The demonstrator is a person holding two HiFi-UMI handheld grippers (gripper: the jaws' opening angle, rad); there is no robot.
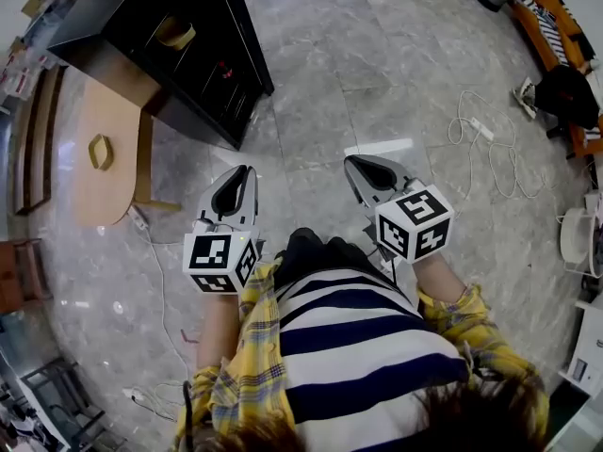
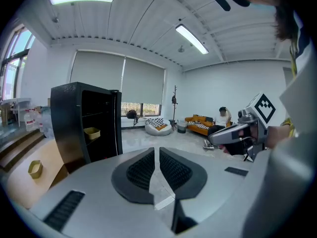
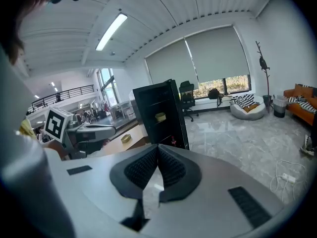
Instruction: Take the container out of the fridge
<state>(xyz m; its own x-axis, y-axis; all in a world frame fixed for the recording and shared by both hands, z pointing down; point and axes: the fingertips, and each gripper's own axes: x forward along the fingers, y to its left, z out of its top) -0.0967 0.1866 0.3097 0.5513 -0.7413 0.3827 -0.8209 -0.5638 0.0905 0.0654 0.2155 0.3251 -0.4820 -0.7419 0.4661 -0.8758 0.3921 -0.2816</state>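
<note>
The left tongs and right tongs are both pressed together with nothing in them, held above the floor. The yellow container sits on a shelf inside the open black fridge, well apart from them.

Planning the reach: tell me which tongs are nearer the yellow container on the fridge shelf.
Left. The left tongs hang short of the container, to its right; the right tongs are farther right still.

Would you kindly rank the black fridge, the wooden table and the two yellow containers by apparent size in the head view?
1. black fridge
2. wooden table
3. yellow container in the fridge and yellow container on the table: they look alike, so I leave them unranked.
</note>
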